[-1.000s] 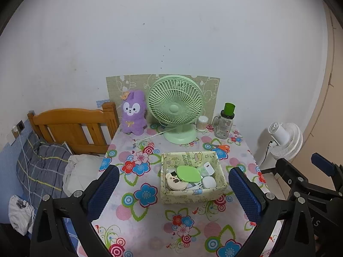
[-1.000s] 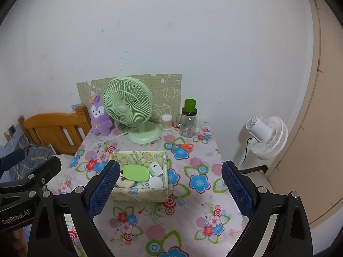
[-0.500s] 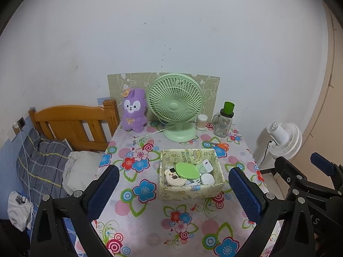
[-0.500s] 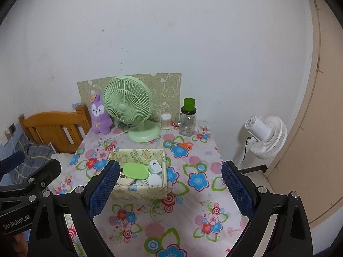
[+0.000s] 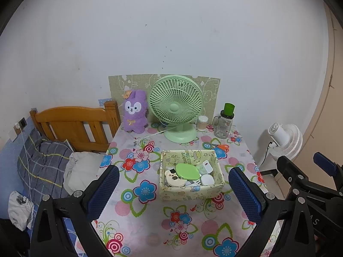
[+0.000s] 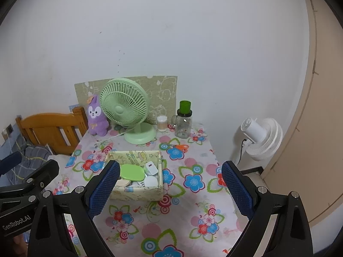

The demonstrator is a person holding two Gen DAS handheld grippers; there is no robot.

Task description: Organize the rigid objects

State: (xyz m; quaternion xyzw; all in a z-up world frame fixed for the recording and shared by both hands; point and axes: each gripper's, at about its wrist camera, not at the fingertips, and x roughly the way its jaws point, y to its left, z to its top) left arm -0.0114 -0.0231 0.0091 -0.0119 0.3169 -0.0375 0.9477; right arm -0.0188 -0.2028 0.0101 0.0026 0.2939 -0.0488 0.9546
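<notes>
**Both grippers held wide over the flowered desk, storage box filled**

Left wrist view: the left gripper (image 5: 173, 189) hangs above the near part of the desk (image 5: 150, 231), its jaws spread wide apart and holding nothing. Between the blue pads, farther off, sits the fabric storage box (image 5: 190, 189) on the flowered cloth. Inside it lie a green oval case (image 5: 187, 171), a round cream item with a dark pattern (image 5: 174, 178), a white charger (image 5: 206, 165) and a white rounded case (image 5: 207, 179), packed close together. Behind the box stand a green desk fan (image 5: 176, 105), a purple plush rabbit (image 5: 134, 111), a small jar of cotton swabs (image 5: 202, 123) and a glass jar with a green cap (image 5: 224, 121). Orange-handled scissors (image 5: 220, 146) lie flat between the glass jar and the box. The right gripper (image 5: 321, 169) shows at the right edge; from here its jaws cannot be judged. A wooden bed frame (image 5: 70, 124) adjoins the desk on the left, and a white floor fan (image 5: 285, 138) stands to the right.

Right wrist view: the right gripper (image 6: 169, 187) also has its jaws wide apart and empty. Its left pad overlaps the box's near left corner in the picture; the box itself stands on the desk, well short of the fan.
</notes>
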